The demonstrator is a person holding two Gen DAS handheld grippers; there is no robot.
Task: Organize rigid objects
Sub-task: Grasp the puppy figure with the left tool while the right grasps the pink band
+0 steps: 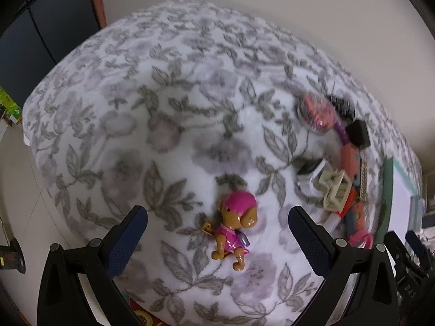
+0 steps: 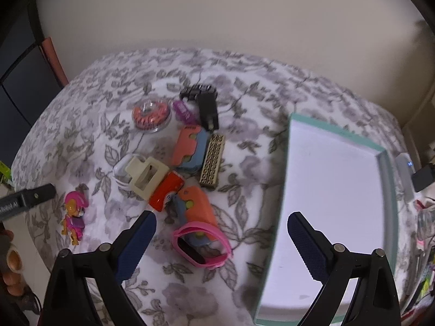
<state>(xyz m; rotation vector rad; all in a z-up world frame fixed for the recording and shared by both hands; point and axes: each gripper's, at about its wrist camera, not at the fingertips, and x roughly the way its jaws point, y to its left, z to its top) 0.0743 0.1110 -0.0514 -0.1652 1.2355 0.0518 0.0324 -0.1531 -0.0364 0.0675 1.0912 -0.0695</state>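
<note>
Small brown-and-pink plastic puppy figure (image 1: 234, 233) lies on the floral cloth (image 1: 163, 108) between my left hand-held gripper (image 1: 217, 233) fingers, jaws apart. Right hand-held gripper (image 2: 221, 240) also spread, empty, over the pink band (image 2: 201, 247). White teal-rimmed tray (image 2: 382, 152) holds nothing; I'd say sorting hasn't started.

Open right claw (image 2: 221, 226) above pink watch (image 2: 201, 247), toy pile beside white tray (image 2: 334, 179), flowered bed cover (image 2: 95, 135), toy dog (image 2: 73, 212) apart
</note>
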